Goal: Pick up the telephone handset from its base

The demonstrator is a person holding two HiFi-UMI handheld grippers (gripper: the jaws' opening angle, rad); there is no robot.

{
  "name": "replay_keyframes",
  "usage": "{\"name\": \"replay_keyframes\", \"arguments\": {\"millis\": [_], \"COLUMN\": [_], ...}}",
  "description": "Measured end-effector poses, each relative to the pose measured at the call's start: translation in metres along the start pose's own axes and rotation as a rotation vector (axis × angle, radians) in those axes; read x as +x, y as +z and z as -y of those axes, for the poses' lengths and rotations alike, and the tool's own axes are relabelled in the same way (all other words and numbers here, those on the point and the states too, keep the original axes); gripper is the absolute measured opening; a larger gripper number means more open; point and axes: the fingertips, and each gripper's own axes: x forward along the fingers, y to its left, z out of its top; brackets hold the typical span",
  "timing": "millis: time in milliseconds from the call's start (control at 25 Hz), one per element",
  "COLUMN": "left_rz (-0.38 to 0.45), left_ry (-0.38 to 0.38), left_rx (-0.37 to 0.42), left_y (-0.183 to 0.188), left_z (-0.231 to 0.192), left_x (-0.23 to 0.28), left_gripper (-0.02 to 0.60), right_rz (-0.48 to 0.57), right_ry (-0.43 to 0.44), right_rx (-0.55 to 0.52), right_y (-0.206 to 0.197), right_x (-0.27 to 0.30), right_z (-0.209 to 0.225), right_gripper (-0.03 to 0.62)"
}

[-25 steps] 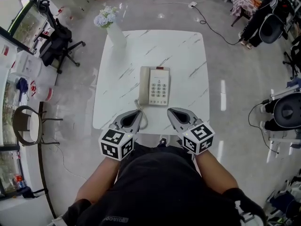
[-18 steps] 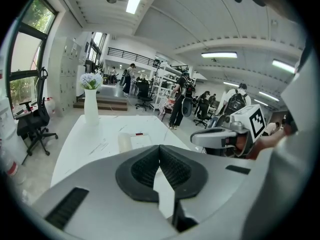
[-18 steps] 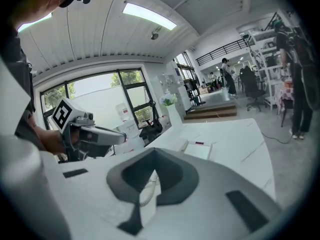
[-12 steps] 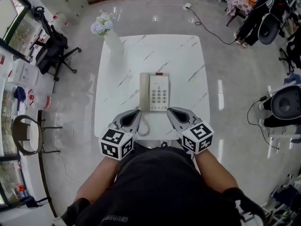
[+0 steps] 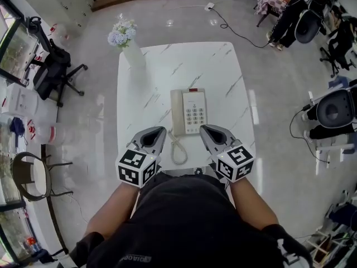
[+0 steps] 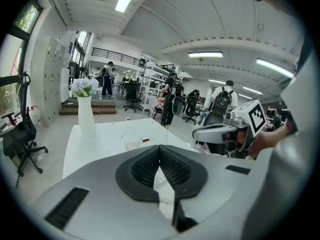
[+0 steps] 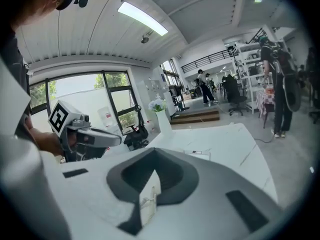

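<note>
A beige telephone [image 5: 193,112] lies in the middle of the white marble table [image 5: 145,77]. Its handset [image 5: 177,112] rests in the cradle along the phone's left side, and the coiled cord [image 5: 178,151] trails toward the near edge. My left gripper [image 5: 161,130] is shut and empty, just left of the phone's near corner. My right gripper [image 5: 204,129] is also shut and empty, at the phone's near right corner. The left gripper view shows the shut left gripper [image 6: 160,148] with the phone [image 6: 142,144] beyond. In the right gripper view, the phone [image 7: 198,155] is past the right gripper [image 7: 154,151].
A white vase of pale flowers [image 5: 128,42] stands at the table's far left corner. A black office chair [image 5: 53,71] is on the floor to the left. Cables, chairs and people occupy the far right of the room.
Both grippers have moved forward over the table's near edge. They now flank the phone's near end, where before they were short of it. Jaws stayed shut.
</note>
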Motion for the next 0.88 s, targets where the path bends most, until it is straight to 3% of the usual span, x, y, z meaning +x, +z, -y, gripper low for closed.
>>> {"name": "replay_keyframes", "arguments": {"millis": [440, 880], "left_rz": [-0.002, 0.008], "left_ry": [-0.053, -0.062], "left_rx": [0.036, 0.035], "left_y": [-0.011, -0.011], "left_z": [-0.026, -0.031], "left_x": [-0.017, -0.026], "left_gripper": [0.003, 0.003], "right_rz": [0.0, -0.008], "right_ry": [-0.126, -0.149], "right_rx": [-0.031, -0.062], "right_y": [-0.004, 0.002], "right_x": [0.006, 0.008], "right_z": [-0.021, -0.029], "right_gripper": [0.002, 0.002]}}
